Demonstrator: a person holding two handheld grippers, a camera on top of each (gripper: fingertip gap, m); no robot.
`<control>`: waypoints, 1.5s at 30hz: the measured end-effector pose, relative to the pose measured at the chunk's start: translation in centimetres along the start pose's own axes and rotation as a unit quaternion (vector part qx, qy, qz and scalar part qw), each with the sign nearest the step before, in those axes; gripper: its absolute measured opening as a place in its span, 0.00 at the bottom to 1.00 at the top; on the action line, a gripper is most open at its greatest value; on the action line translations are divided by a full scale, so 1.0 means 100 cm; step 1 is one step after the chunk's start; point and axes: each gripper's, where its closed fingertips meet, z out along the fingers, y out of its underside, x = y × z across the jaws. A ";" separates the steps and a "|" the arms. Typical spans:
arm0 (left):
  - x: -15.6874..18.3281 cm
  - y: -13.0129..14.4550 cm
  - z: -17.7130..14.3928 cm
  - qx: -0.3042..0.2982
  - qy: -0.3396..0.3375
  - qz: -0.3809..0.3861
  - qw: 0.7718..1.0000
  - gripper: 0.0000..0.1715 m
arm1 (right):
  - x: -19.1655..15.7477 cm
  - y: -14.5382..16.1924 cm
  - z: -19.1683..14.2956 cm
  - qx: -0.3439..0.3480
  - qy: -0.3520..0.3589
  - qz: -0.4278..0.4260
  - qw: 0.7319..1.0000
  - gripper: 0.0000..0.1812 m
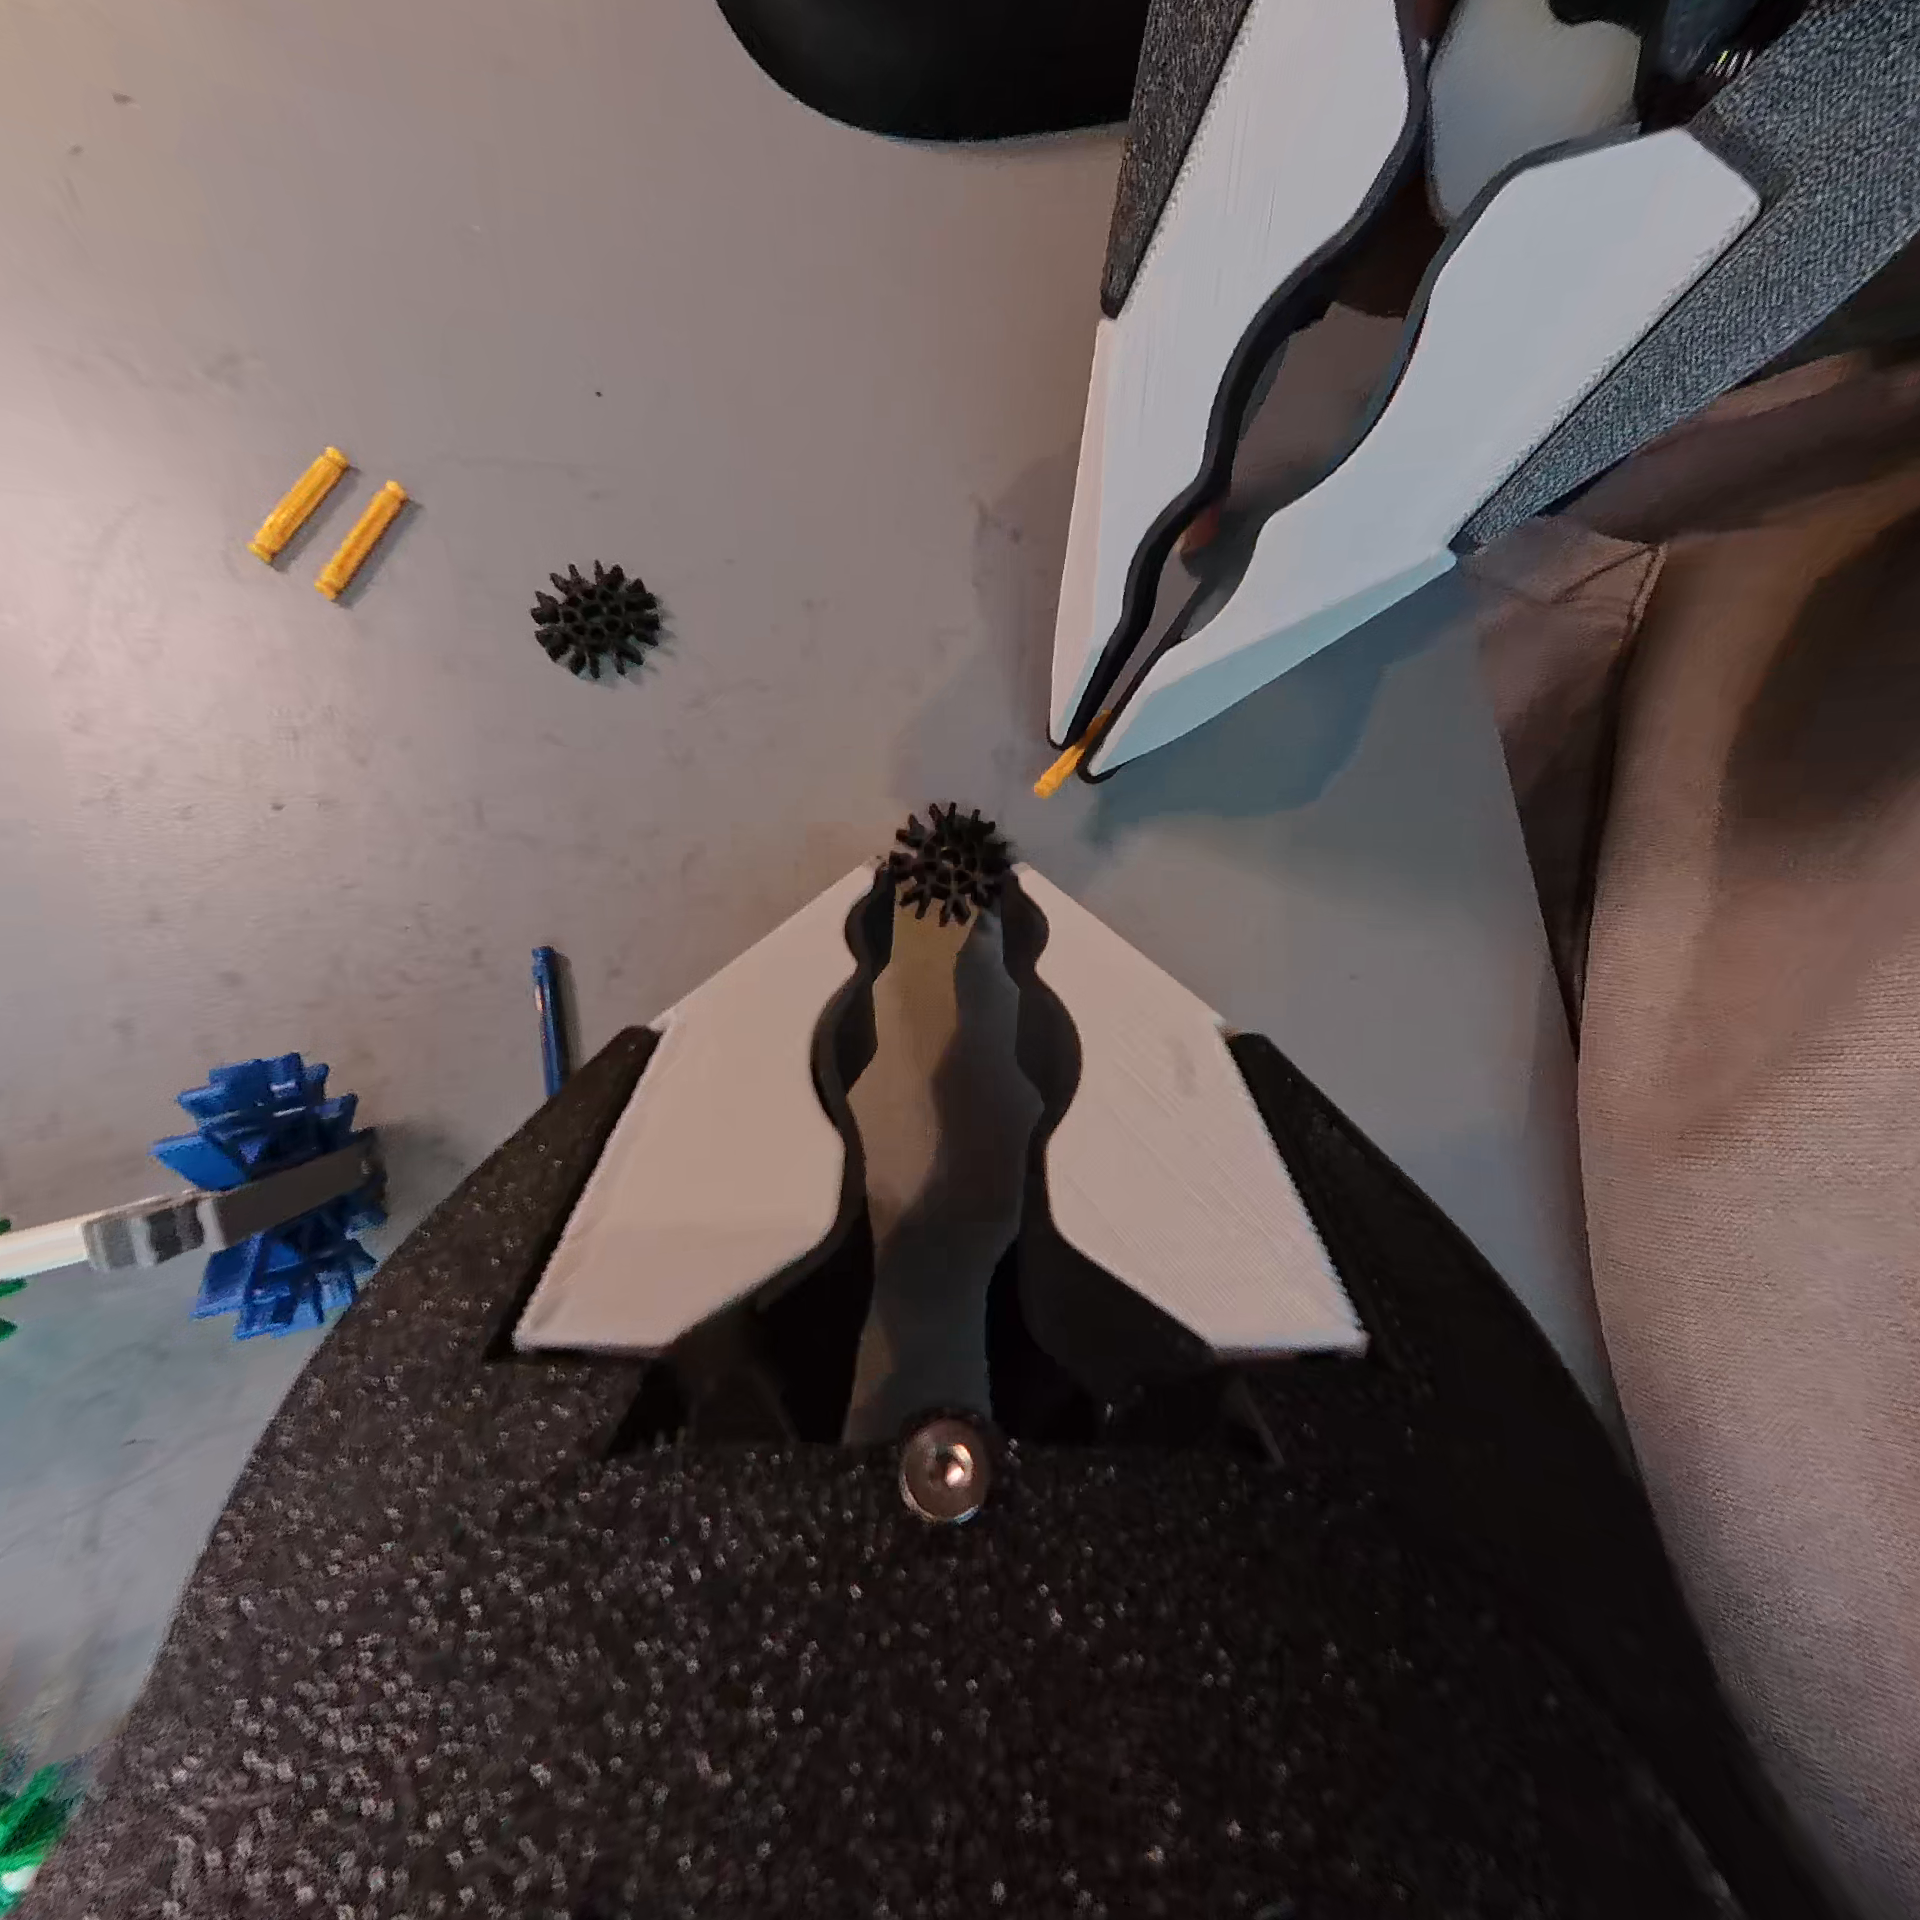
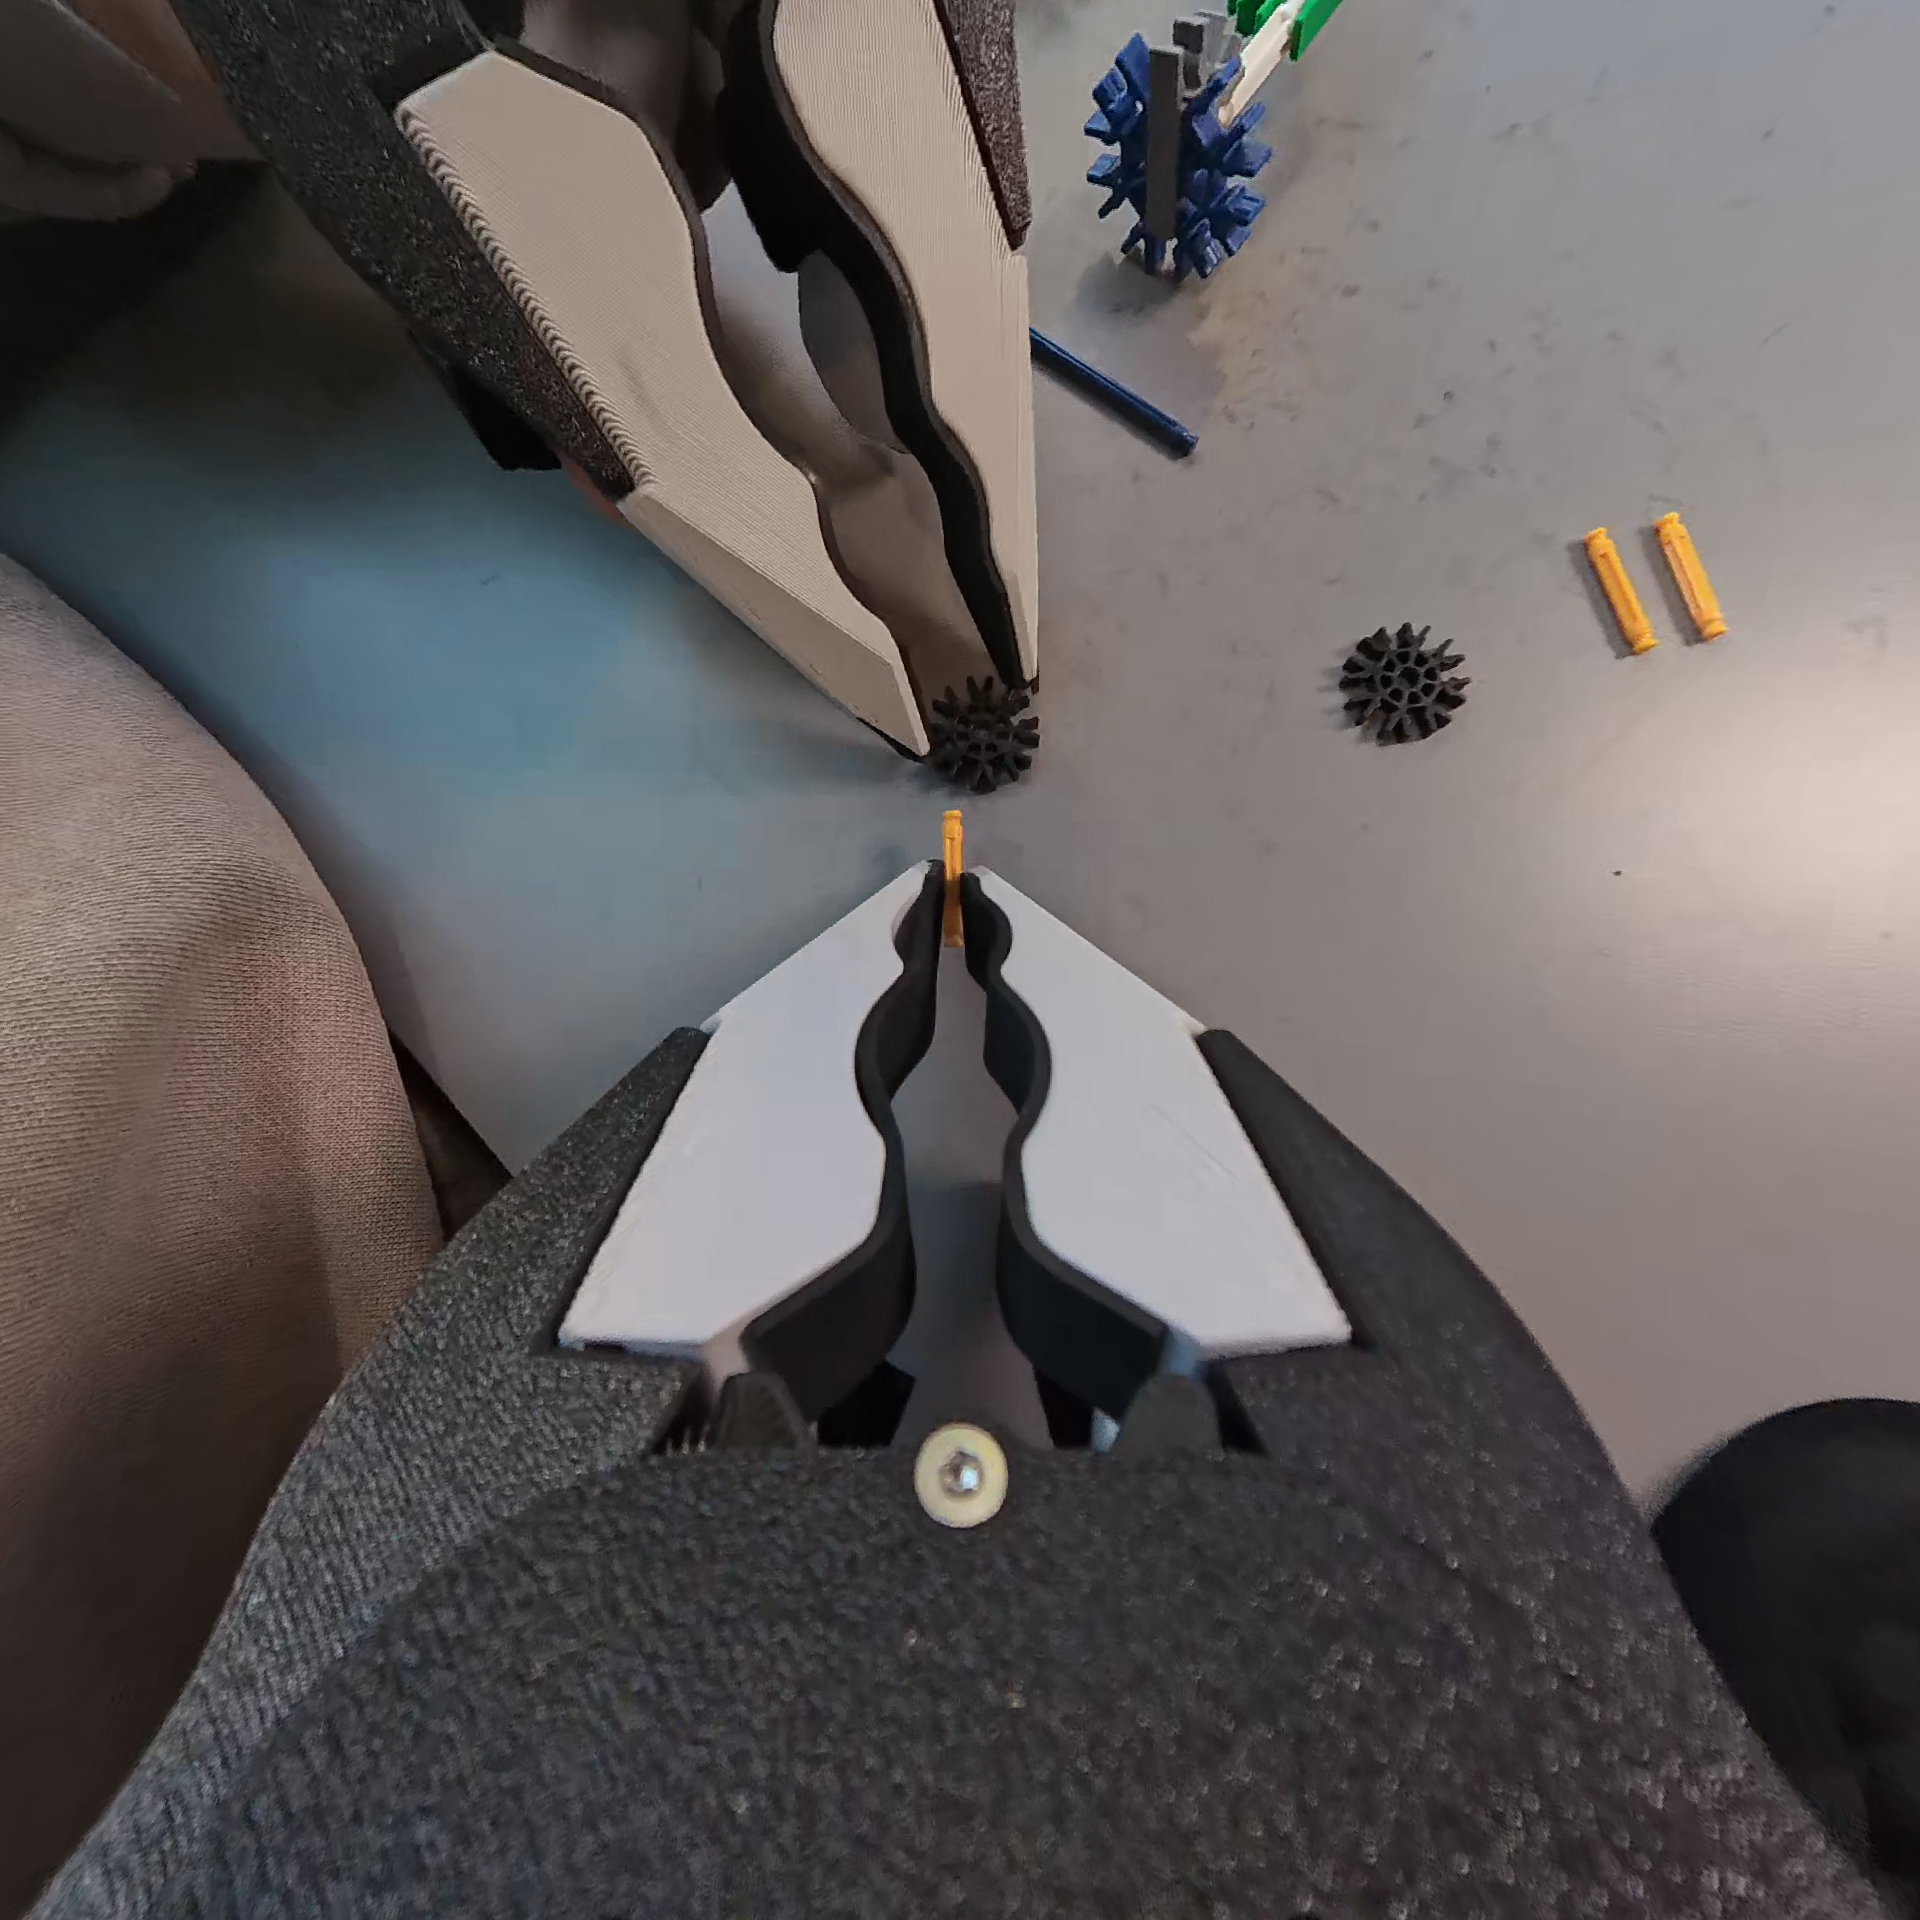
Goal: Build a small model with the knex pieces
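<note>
Right now we hold the left gripper pinched on a small black spiky plastic connector wheel, gripped at its rim so its toothed edge faces outward. Our right gripper is pressed together on a short yellow plastic rod, clamped near its rear so the free end juts past the fingertips. Rod tip and wheel sit just apart above the grey tabletop, pointing at each other. On the table lie a second black wheel, two spare yellow rods, a thin blue rod and a blue connector assembly.
</note>
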 end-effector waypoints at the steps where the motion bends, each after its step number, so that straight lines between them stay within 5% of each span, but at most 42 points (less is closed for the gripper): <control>1: 0.001 -0.001 0.000 0.000 0.000 -0.001 1.000 0.11 | 0.001 0.000 0.001 0.000 0.003 0.000 1.000 0.01; 25: 0.002 0.000 0.001 -0.027 -0.040 -0.019 0.999 0.11 | 0.001 -0.005 0.012 -0.052 0.030 -0.013 0.998 0.01; 45: -0.002 0.001 -0.002 0.000 0.007 -0.065 0.998 0.06 | 0.004 -0.006 0.012 -0.032 0.008 -0.019 0.999 0.01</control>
